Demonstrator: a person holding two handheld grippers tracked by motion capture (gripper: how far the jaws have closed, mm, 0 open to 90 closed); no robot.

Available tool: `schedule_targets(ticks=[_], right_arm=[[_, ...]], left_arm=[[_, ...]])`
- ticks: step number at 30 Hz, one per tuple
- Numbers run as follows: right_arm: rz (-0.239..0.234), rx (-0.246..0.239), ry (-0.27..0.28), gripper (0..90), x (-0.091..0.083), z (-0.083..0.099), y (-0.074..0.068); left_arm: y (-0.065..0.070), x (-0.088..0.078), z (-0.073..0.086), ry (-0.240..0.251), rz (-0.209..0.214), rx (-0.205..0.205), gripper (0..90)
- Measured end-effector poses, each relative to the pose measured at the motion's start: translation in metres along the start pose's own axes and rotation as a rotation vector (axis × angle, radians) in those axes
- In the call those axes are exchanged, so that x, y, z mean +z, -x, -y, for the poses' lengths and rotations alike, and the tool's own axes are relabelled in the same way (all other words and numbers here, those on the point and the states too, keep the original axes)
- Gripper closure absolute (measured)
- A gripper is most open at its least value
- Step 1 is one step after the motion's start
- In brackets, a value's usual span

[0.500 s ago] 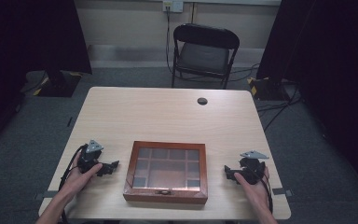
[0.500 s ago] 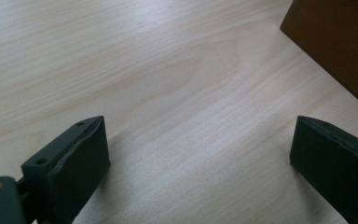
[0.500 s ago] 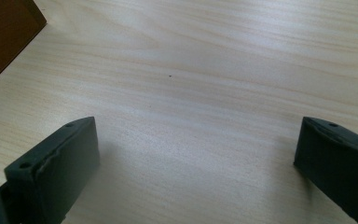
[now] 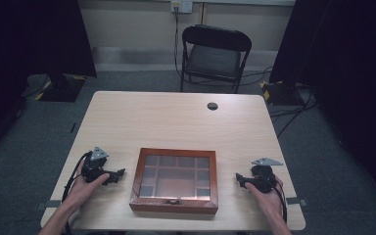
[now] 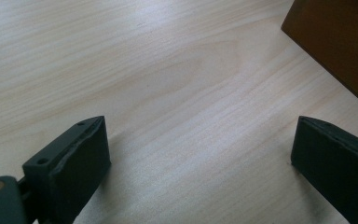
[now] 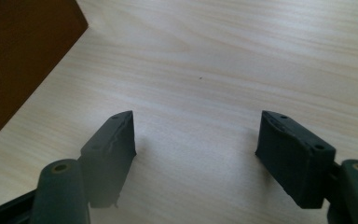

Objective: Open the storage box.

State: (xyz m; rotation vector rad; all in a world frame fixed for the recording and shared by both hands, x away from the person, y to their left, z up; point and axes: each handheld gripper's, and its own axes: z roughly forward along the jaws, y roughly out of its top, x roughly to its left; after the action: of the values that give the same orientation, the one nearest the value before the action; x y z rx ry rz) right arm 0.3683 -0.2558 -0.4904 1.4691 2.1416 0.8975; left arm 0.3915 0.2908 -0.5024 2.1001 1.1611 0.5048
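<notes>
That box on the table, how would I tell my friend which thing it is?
Look at the pale wooden table and go to its near edge. Between the person's two hands sits the wooden box, flat and reddish-brown. It has a glass lid showing little square compartments and a small metal clasp at the front.

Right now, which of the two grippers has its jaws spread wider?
The left gripper, at the left of the wooden box. In its own view the jaws stand nearly at the picture's edges; the right gripper shows a narrower gap. Both are open, holding nothing.
</notes>
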Motion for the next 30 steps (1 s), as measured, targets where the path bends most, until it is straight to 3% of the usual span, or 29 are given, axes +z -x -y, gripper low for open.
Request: schedule_targets(ticks=[3,6,12,15,19,24,27,30], right_arm=[[-0.071,0.004,-0.018,29.8,-0.003,-0.004,-0.003],[-0.108,-0.002,-0.018,34.0,-0.006,-0.007,-0.007],[-0.198,-0.034,0.032,43.3,-0.019,-0.014,-0.021],[-0.255,-0.061,0.050,48.1,-0.027,-0.019,-0.031],[-0.297,-0.088,0.084,49.3,-0.036,-0.026,-0.042],[-0.365,-0.113,0.096,55.1,-0.041,-0.033,-0.053],[-0.426,-0.154,0.097,58.3,-0.045,-0.040,-0.069],[-0.455,-0.182,0.095,60.0,-0.046,-0.044,-0.079]], left_arm=[[0.000,0.000,0.000,0.000,0.000,0.000,3.7],[0.000,0.000,0.000,0.000,0.000,0.000,3.7],[0.000,0.000,0.000,0.003,0.001,-0.004,3.3],[0.000,0.000,0.000,0.003,0.001,-0.003,3.3],[0.000,0.000,0.000,0.003,0.001,-0.003,3.3],[0.000,0.000,0.000,0.002,0.002,-0.003,3.3],[0.000,0.000,0.000,0.002,0.001,-0.003,3.3],[0.000,0.000,0.000,0.002,0.001,-0.003,3.3]])
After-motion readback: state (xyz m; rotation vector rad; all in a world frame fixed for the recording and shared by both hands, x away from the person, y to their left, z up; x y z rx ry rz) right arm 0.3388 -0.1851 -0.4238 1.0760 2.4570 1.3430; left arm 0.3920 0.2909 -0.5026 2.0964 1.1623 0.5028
